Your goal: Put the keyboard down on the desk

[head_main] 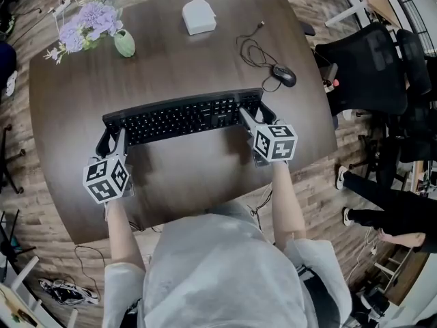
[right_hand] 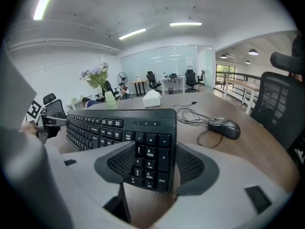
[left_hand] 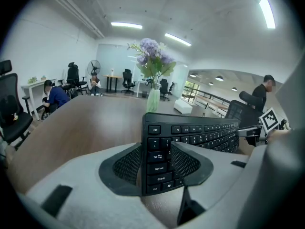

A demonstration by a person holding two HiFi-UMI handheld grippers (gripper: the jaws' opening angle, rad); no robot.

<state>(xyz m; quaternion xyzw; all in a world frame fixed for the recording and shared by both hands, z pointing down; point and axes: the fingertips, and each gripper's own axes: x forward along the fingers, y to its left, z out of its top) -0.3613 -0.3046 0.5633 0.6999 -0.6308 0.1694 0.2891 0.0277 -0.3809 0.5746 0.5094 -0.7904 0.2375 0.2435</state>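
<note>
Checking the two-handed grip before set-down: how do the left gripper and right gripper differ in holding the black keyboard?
The left gripper clamps the Caps Lock end of the black keyboard; the right gripper clamps its number-pad end. In the head view, the left gripper sits nearer the person than the right gripper. Both are shut on the keyboard.

The black full-size keyboard (head_main: pixel 184 117) lies crosswise over the middle of the brown desk (head_main: pixel 205 53), keys up and tipped toward me. My left gripper (head_main: pixel 115 141) pinches its left end and my right gripper (head_main: pixel 254 117) its right.
</note>
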